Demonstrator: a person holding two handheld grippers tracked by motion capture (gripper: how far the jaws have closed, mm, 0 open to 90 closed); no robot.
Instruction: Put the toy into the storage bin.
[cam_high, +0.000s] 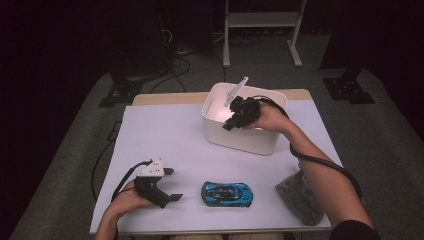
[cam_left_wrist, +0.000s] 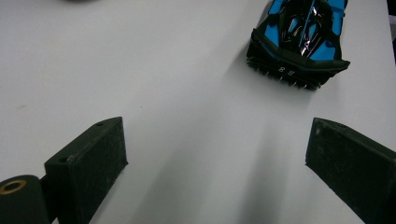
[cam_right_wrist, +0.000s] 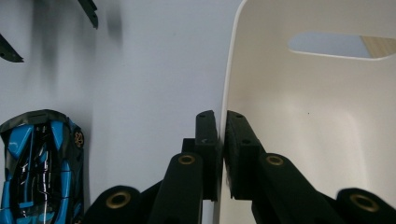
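I am clamping the right tool on the white bin. Its jaws are squeezing the bin's near wall, one jaw outside and one jaw inside, as the right gripper view shows with the thin wall running between the two black pads. The bin is sitting on the far right part of the desk. It has a long slot cut in its far wall for a handle.

My left tool is resting near the front left corner of the desk. Its jaws are standing wide apart and holding nothing. They are pointing at the blue toy car, which is lying just beside them on the front middle of the desk. The car is blue with black parts, and it is well apart from the bin.

A grey cloth is lying at the front right edge of the desk, partly under my right arm.

The desk top is plain, smooth and very pale, with a strip of wood showing at its far edge. The floor around it is grey. The room behind is dark, with black cables on the floor and a white metal stand at the back.
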